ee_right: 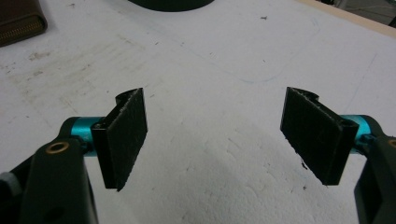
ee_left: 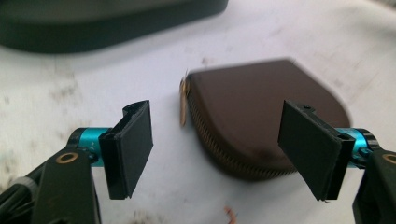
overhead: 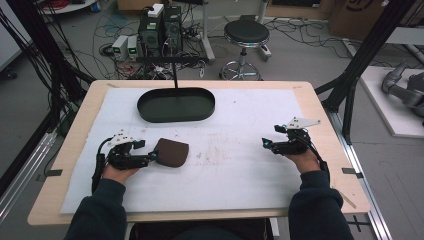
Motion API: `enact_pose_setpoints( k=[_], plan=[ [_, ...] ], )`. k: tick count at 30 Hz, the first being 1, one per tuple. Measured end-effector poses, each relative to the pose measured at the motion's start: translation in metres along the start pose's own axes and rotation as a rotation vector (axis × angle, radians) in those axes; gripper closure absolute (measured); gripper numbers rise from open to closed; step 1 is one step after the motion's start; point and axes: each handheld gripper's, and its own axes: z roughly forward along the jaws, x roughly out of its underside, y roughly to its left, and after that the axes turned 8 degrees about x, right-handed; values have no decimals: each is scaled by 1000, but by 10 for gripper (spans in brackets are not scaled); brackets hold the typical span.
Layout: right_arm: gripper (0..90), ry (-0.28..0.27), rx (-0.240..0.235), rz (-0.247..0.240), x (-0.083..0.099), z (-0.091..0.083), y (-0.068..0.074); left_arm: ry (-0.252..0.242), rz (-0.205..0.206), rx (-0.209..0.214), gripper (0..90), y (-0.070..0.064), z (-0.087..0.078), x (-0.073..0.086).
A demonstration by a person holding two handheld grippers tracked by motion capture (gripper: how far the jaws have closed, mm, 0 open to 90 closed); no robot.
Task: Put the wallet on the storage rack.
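Both forearms reached in low; the left gripper (overhead: 153, 157) and right gripper (overhead: 265, 144) pointed inward, fingers (ee_right: 122, 135) spread wide apart.

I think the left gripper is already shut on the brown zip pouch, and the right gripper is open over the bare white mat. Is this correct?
Not quite. The left gripper is not shut: in the left gripper view its jaws stand wide apart, with the brown zip pouch lying just beyond them, ungrasped. The rest holds: the right gripper is open over the bare white mat.
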Motion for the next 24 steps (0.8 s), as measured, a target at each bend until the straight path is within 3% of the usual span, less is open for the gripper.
enact_pose_setpoints(
  k=[4, 10, 17, 20, 24],
  plan=[
    [235, 11, 1, -9, 0, 1, 2, 19, -17, 27, 296, 0, 0, 1],
    [236, 10, 1, -3, 0, -1, 2, 62, -37, 123, 370, -2, 3, 2],
    [238, 11, 3, -3, 1, 0, 1, 145, -15, 205, 420, -9, 9, 5],
    [238, 11, 3, 0, 0, -1, 0, 155, -9, 259, 447, -13, 11, 5],
    [239, 8, 8, 1, 1, -1, 0, 173, 27, 376, 440, -21, 15, 5]
  ],
)
